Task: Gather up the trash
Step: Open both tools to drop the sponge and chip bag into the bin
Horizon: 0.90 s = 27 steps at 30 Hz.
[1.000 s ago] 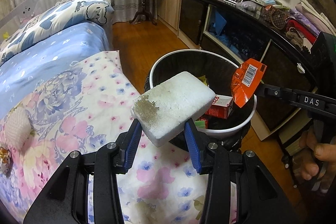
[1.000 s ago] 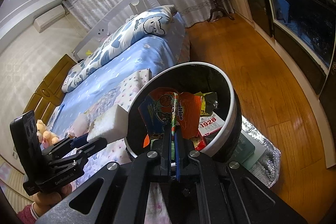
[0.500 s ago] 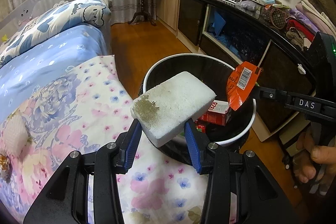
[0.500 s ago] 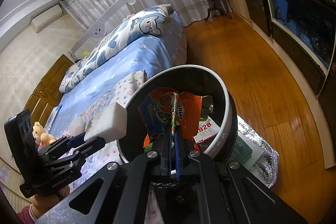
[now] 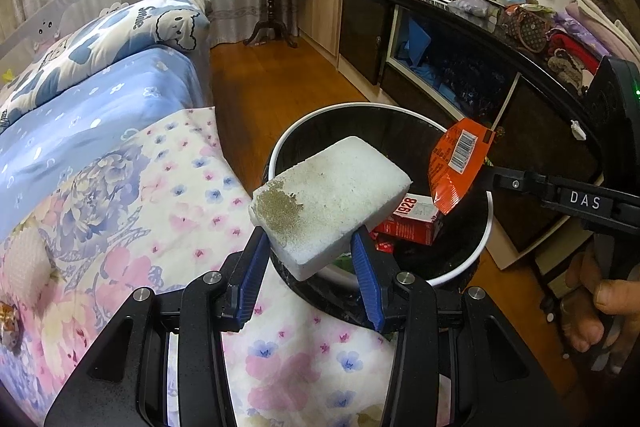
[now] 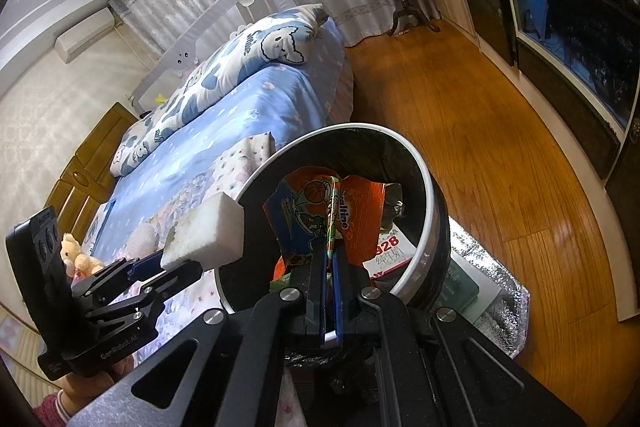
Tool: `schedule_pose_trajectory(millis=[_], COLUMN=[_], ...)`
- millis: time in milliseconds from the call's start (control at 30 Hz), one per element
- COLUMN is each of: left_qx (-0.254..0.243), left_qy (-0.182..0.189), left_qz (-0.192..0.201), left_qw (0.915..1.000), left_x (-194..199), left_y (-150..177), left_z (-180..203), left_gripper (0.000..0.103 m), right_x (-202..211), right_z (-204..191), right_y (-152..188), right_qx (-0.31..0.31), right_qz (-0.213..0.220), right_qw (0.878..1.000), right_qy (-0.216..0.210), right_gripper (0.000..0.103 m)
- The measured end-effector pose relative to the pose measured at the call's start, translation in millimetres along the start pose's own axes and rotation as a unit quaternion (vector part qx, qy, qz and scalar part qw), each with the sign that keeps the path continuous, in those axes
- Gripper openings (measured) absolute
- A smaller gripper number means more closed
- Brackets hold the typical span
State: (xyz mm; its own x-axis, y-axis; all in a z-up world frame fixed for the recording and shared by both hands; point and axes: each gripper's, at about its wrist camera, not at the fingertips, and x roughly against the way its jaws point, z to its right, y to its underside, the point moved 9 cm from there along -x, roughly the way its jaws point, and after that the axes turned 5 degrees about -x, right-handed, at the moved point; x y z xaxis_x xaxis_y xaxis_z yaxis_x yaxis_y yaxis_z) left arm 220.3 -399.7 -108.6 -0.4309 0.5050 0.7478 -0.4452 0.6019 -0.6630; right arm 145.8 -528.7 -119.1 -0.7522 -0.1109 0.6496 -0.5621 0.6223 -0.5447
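Note:
My left gripper [image 5: 310, 245] is shut on a white foam block [image 5: 328, 199] with a brown stain at one corner; the block hangs over the near rim of the black trash bin [image 5: 464, 273]. In the right wrist view that foam block [image 6: 206, 233] sits at the bin's left edge, held by the left gripper [image 6: 168, 265]. My right gripper [image 6: 329, 259] is shut on a crumpled orange snack wrapper [image 6: 320, 211], held above the bin [image 6: 430, 203]. From the left wrist camera the wrapper [image 5: 458, 163] hovers over the bin's right side. A red carton [image 5: 414, 221] marked 1928 lies inside.
The bin stands on the wood floor [image 6: 500, 131] against a bed with a flowered quilt [image 5: 168, 211]. A dark low cabinet [image 5: 460, 67] with clutter on top runs along the right. A silver insulated bag [image 6: 488, 301] lies by the bin. Plush toys [image 6: 78, 255] sit on the bed.
The bin sits slightly lower and closer in both views; both grippers keep their holds and have barely shifted.

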Motion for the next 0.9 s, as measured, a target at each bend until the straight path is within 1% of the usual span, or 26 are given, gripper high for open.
schedule_pose_trajectory(millis=[367,900], left_qx=[-0.005,-0.003], left_qy=[0.0,0.002], left_qz=[-0.002,-0.006], left_qw=[1.0,1.0], left_x=[-6,-11], left_y=[-6,-8], left_z=[6,4], left_gripper=[0.041,0.043], right_x=[-1,-11], right_z=[-1,-3], right_y=[-2,-2], right_qx=[0.002,0.009], right_qz=[-0.003,-0.015], right_qw=[1.0,1.0], right_qy=[0.002,0.005], right_gripper=[0.002,0.003])
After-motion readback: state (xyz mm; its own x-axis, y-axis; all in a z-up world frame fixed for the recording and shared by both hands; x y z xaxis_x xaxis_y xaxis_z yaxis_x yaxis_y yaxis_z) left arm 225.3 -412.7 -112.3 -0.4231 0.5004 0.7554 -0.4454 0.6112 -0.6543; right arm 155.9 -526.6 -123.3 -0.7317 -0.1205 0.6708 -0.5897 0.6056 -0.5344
